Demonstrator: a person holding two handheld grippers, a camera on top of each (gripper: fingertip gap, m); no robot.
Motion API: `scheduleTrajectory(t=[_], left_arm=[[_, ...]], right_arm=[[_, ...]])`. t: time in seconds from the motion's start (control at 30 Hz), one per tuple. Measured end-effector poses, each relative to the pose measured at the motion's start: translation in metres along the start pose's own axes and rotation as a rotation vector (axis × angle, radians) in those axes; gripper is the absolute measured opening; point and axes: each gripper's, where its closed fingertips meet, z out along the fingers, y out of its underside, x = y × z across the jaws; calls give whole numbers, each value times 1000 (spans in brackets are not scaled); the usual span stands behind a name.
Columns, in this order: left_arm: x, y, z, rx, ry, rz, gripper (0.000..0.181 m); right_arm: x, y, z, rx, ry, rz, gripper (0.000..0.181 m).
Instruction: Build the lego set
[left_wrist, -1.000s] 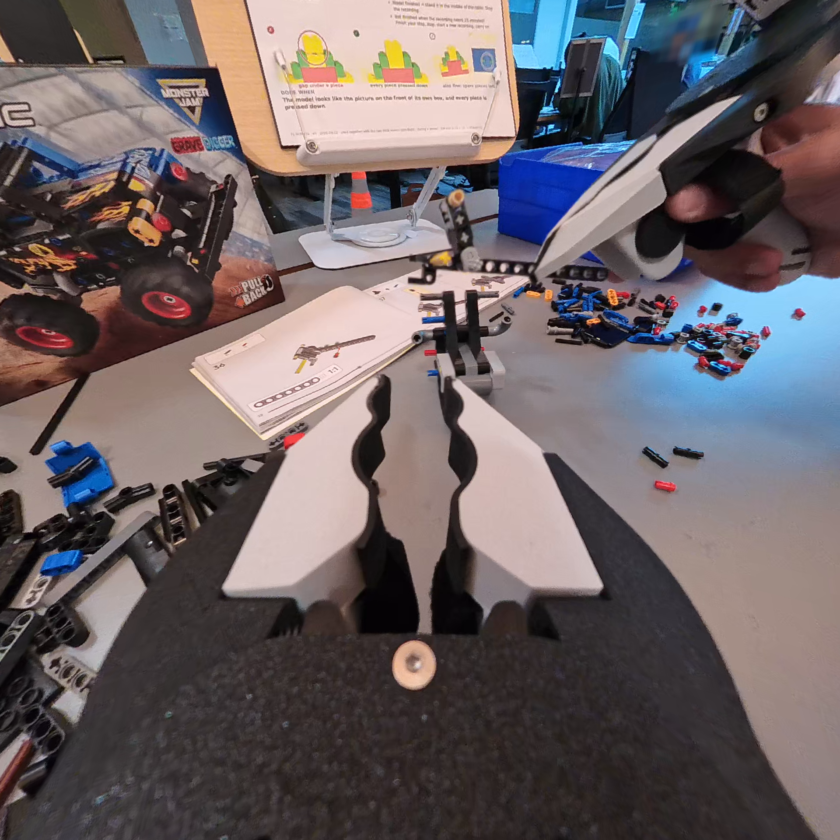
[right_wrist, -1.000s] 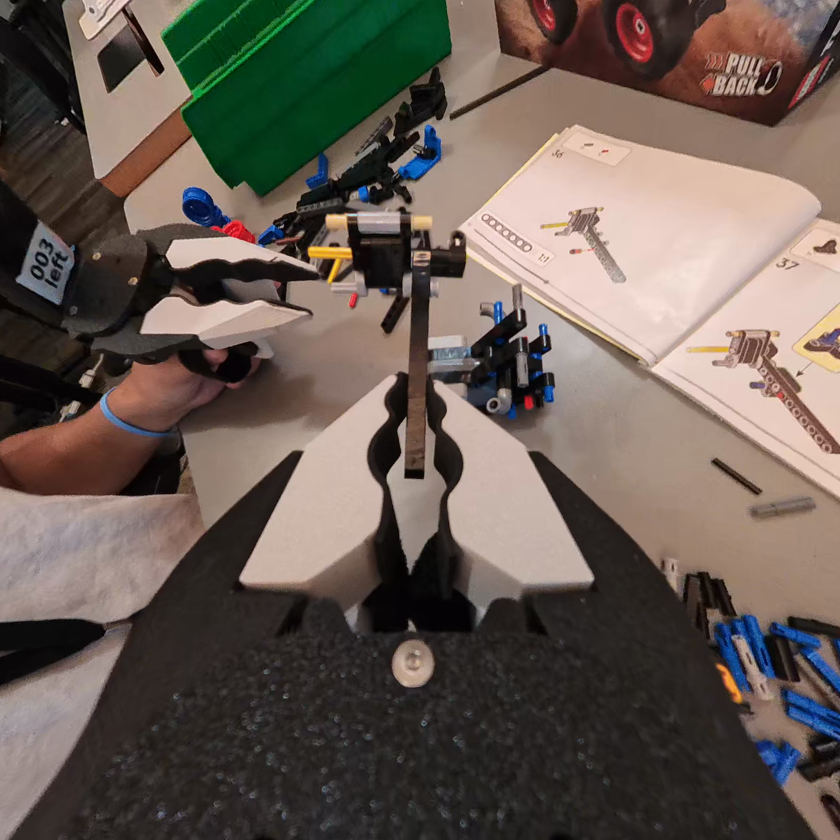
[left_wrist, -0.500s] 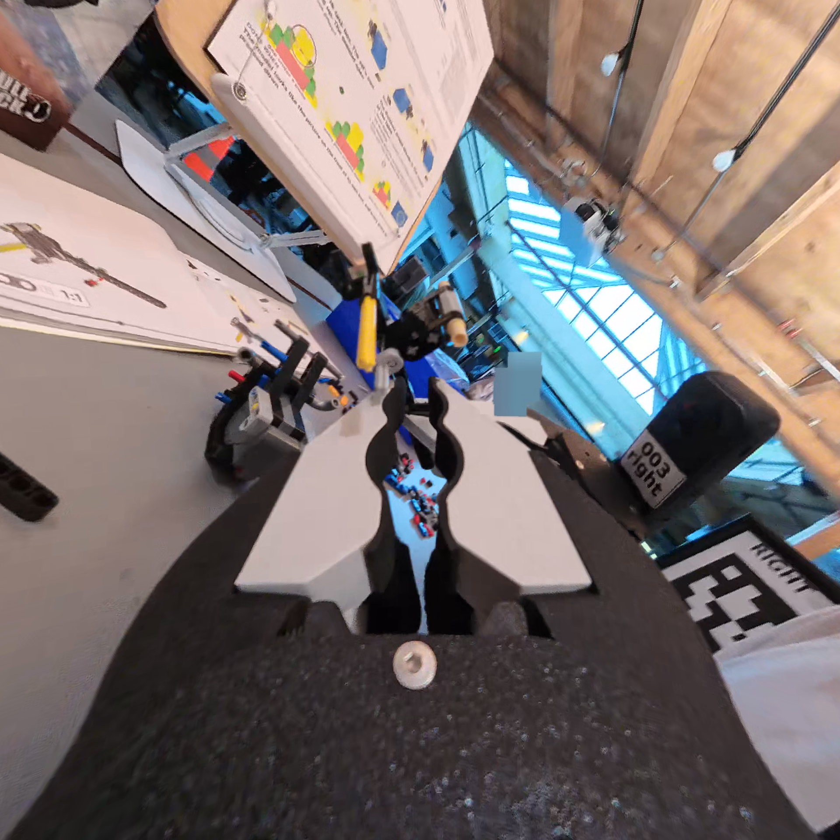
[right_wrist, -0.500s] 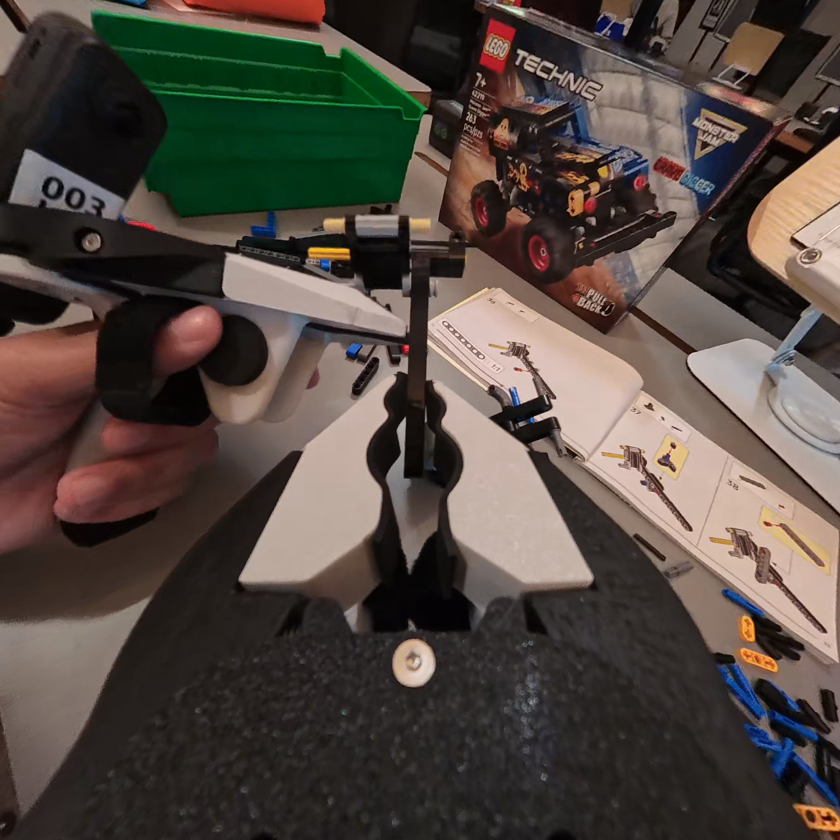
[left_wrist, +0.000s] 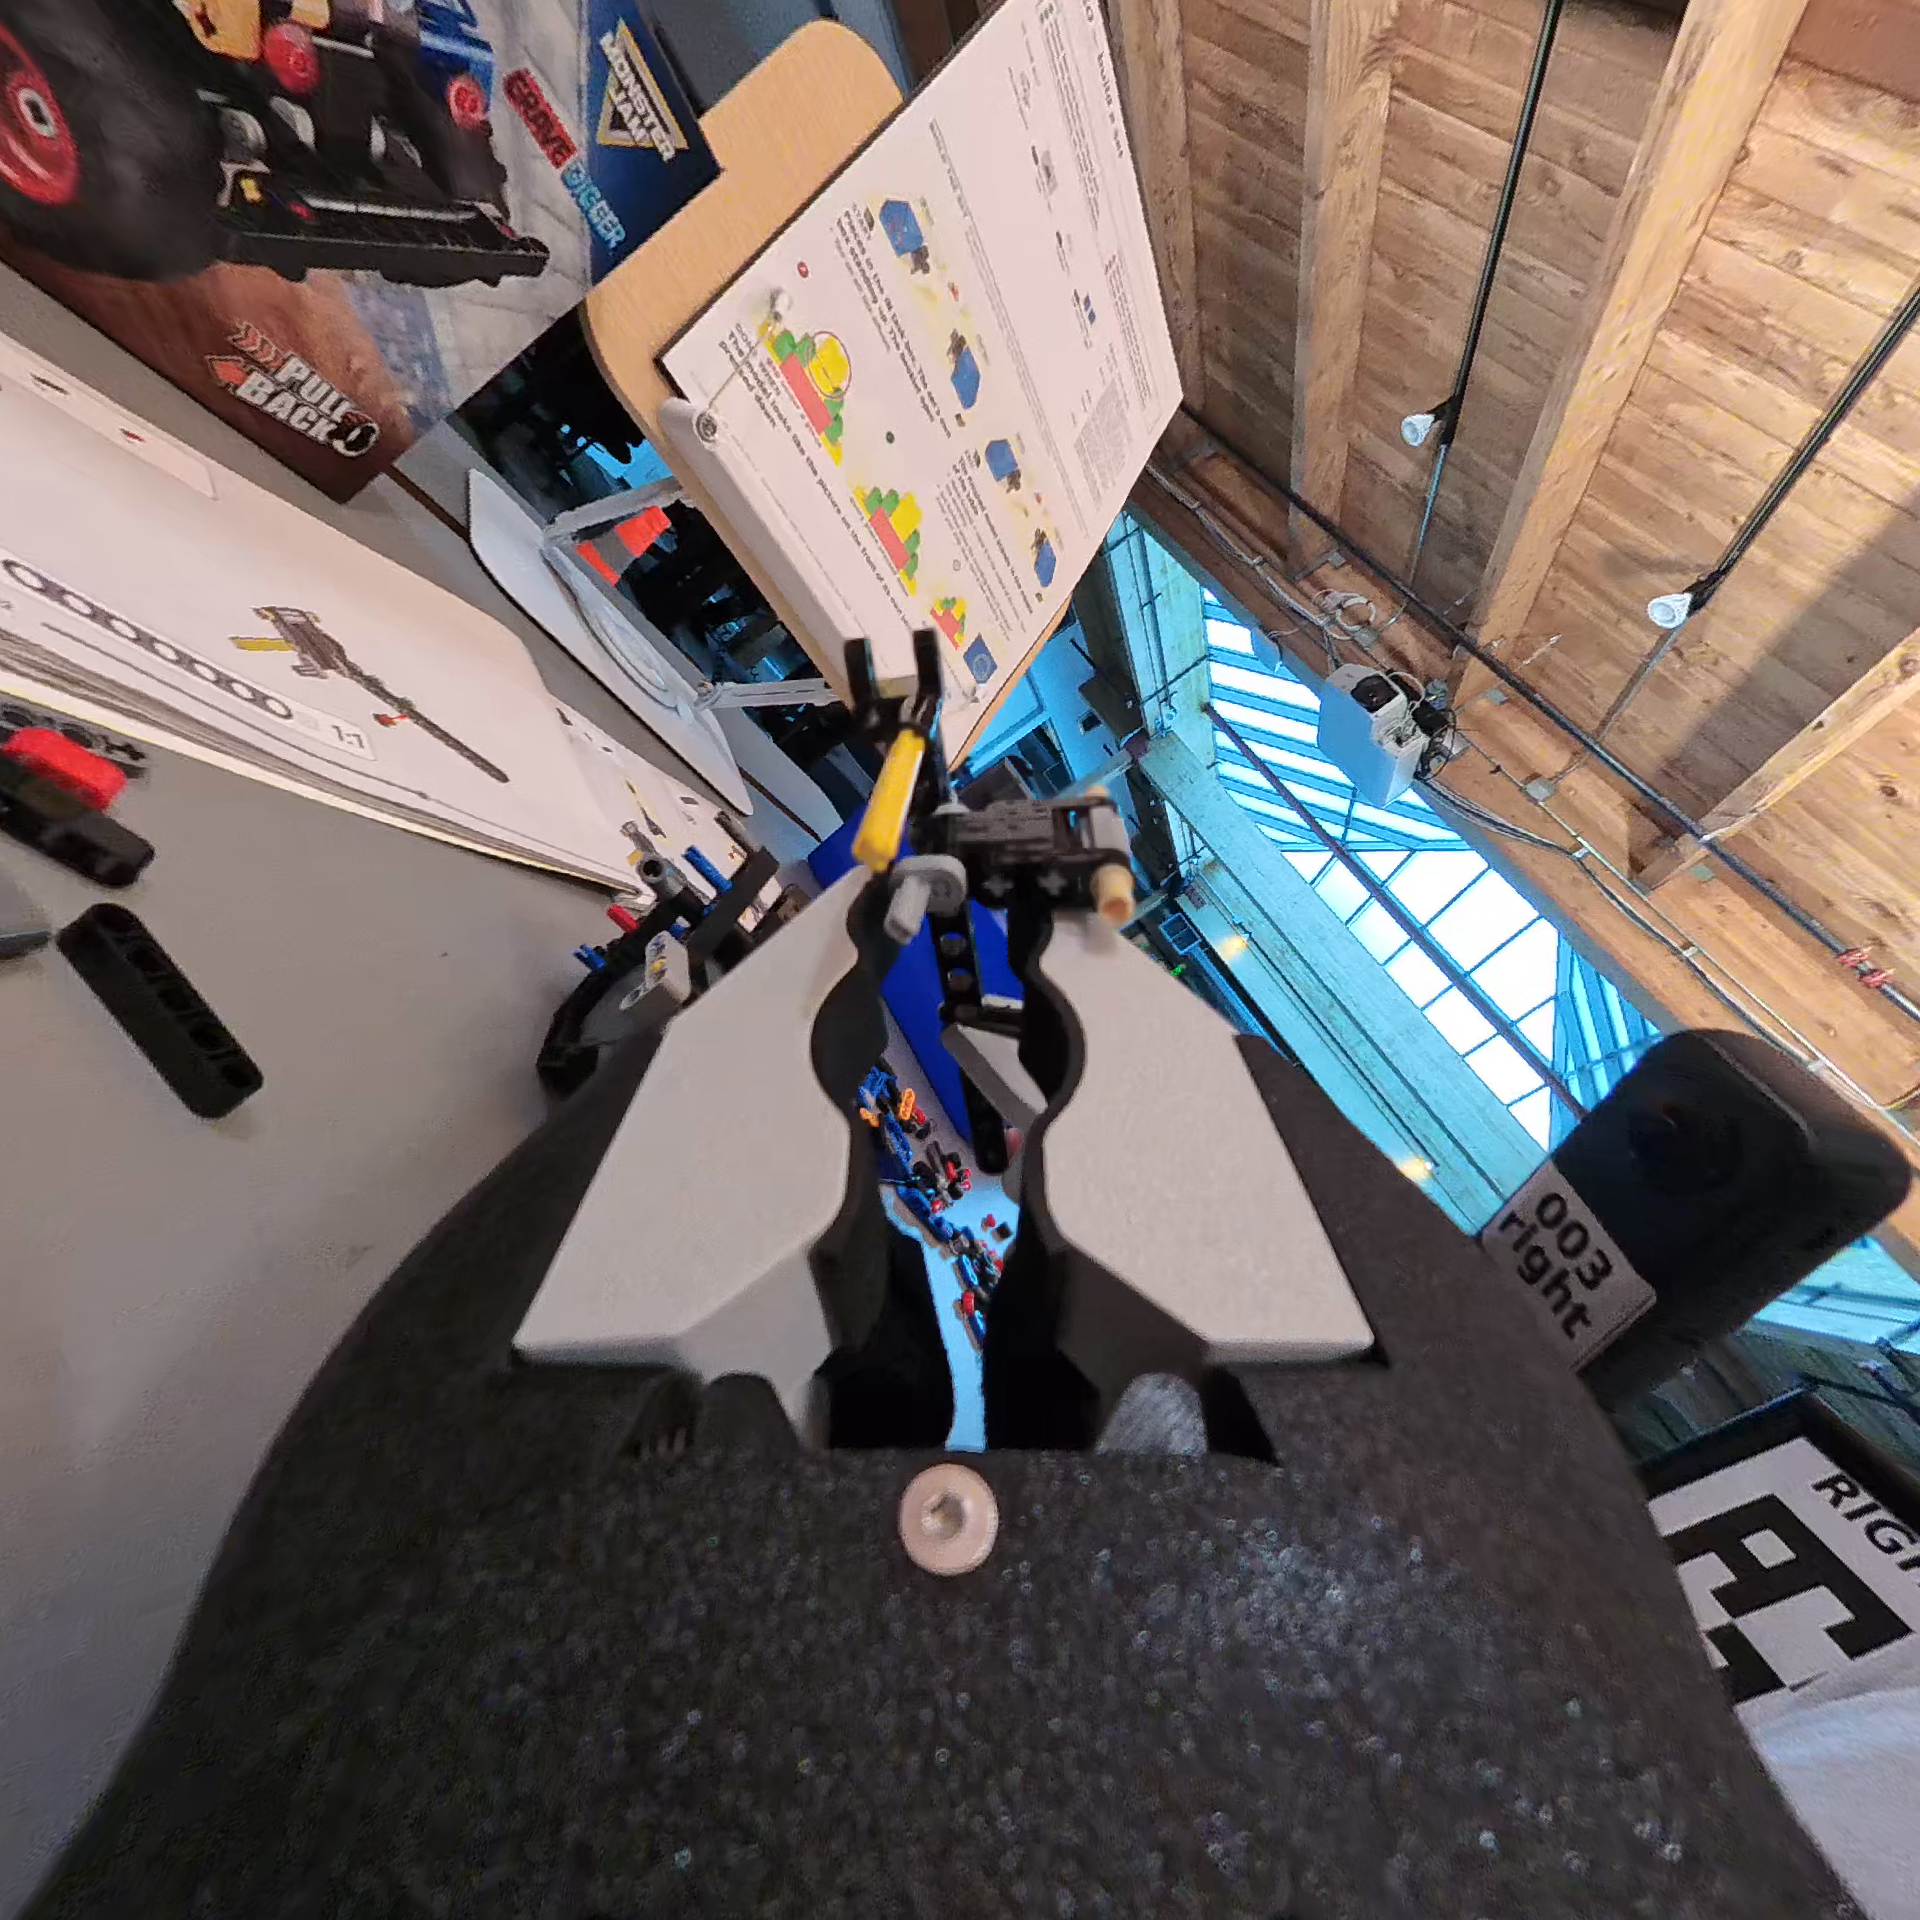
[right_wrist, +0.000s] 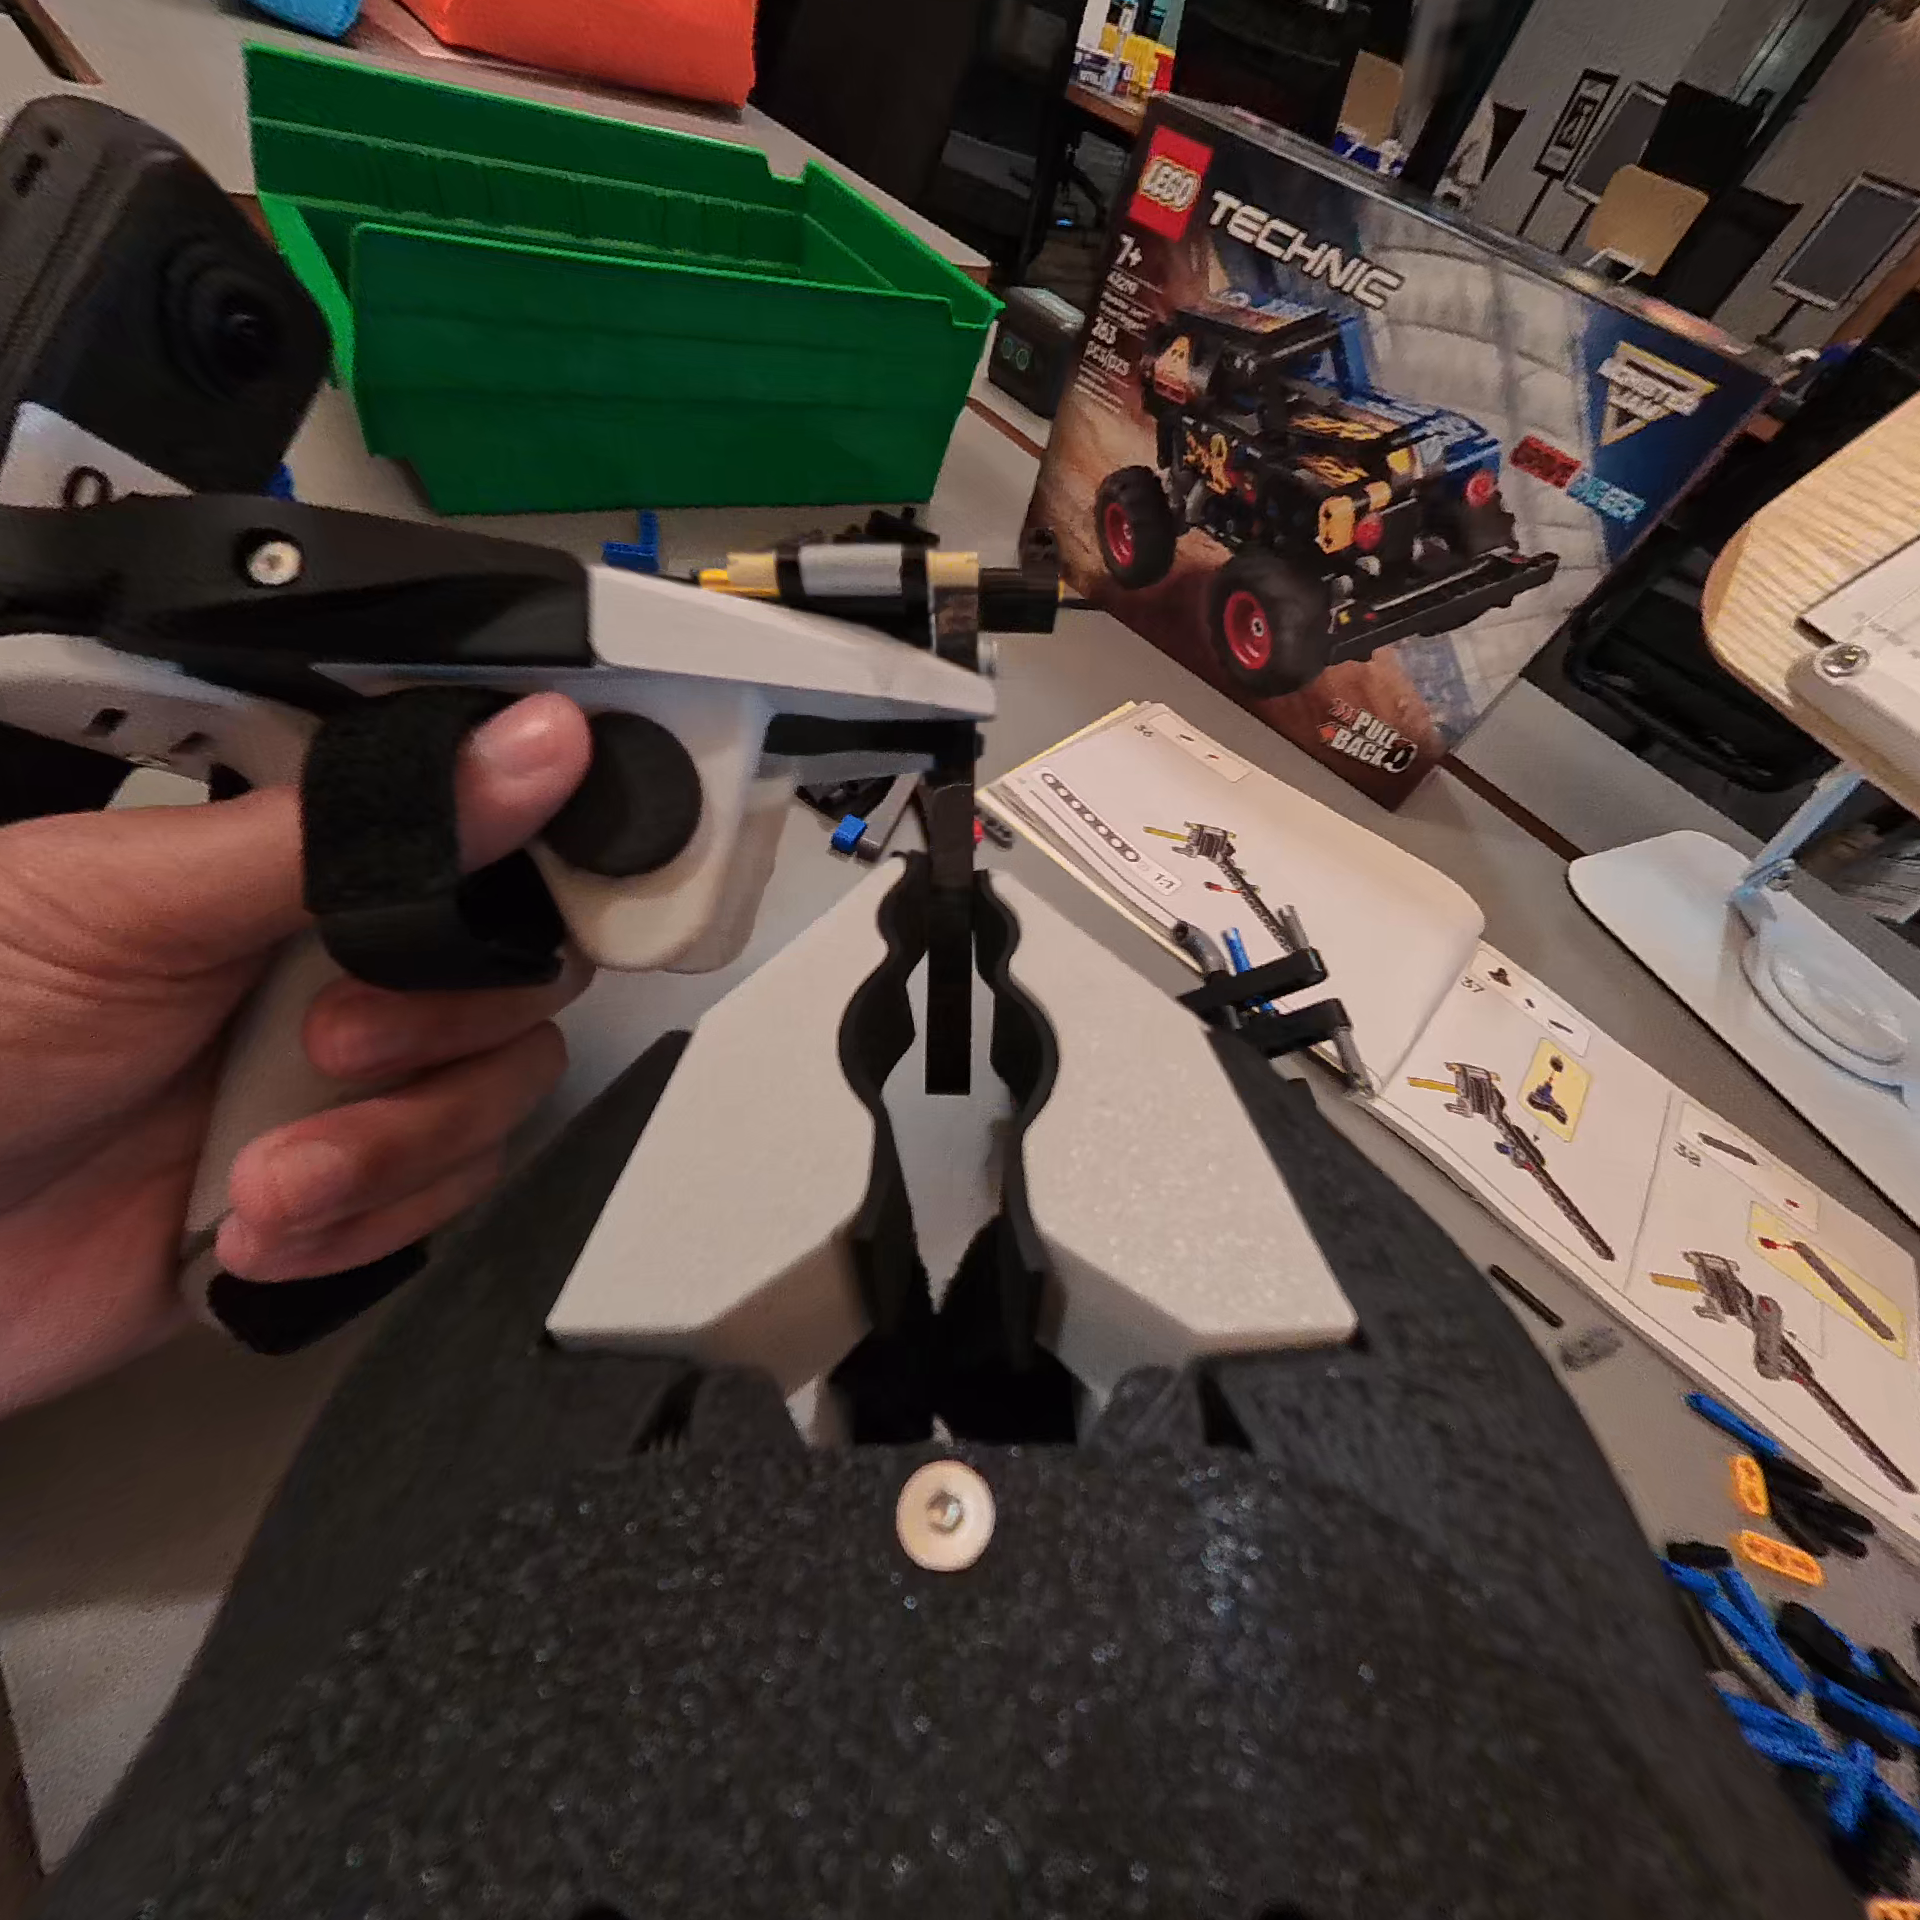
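My right gripper (right_wrist: 948, 883) is shut on the long black beam (right_wrist: 948, 997) of a small sub-assembly and holds it upright above the table. Its head (right_wrist: 862, 577) is a black block with grey and tan pins and a yellow axle. My left gripper (right_wrist: 966, 717) comes in from the left, and its fingers straddle the beam just under the head. In the left wrist view my left gripper (left_wrist: 951, 914) is open, with the head (left_wrist: 1013, 831) at its fingertips. A second black and blue sub-assembly (right_wrist: 1262, 992) stands on the open instruction booklet (right_wrist: 1351, 935).
The set's box (right_wrist: 1351, 416) stands behind the booklet. Green bins (right_wrist: 623, 364) are at the back left. Loose blue, black and orange pieces (right_wrist: 1787, 1683) lie at the right. A clipboard stand (left_wrist: 935, 364) is beyond. A short black beam (left_wrist: 156, 1008) lies on the grey table (left_wrist: 364, 1039).
My left gripper has swung up from the table to the held assembly's head and its jaws have widened a little. My right gripper has kept its hold on the beam.
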Motion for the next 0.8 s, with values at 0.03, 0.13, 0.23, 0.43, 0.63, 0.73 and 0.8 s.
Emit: scheduleTrajectory(t=[0.03, 0.13, 0.23, 0.43, 0.63, 0.73, 0.8], left_arm=[[0, -1, 0, 5, 4, -16, 18], [-4, -7, -4, 20, 15, -111, 17], [0, -6, -5, 18, 59, -202, 14], [-3, -4, -7, 27, 79, -276, 15], [-6, -4, -5, 33, 67, -265, 11], [-5, -5, -5, 50, 70, -253, 10], [-5, -5, -6, 65, 75, -240, 10]], right_arm=[[-3, 0, 0, 0, -3, -6, 7], [-6, -1, 0, 9, -1, -27, 7], [-6, -1, 1, 9, 11, -39, 7], [-1, 0, 2, 0, 43, -53, 7], [0, 2, 3, -2, 34, -34, 7], [-1, 2, 3, 4, 24, -27, 7], [-2, 1, 3, 7, 20, -23, 7]])
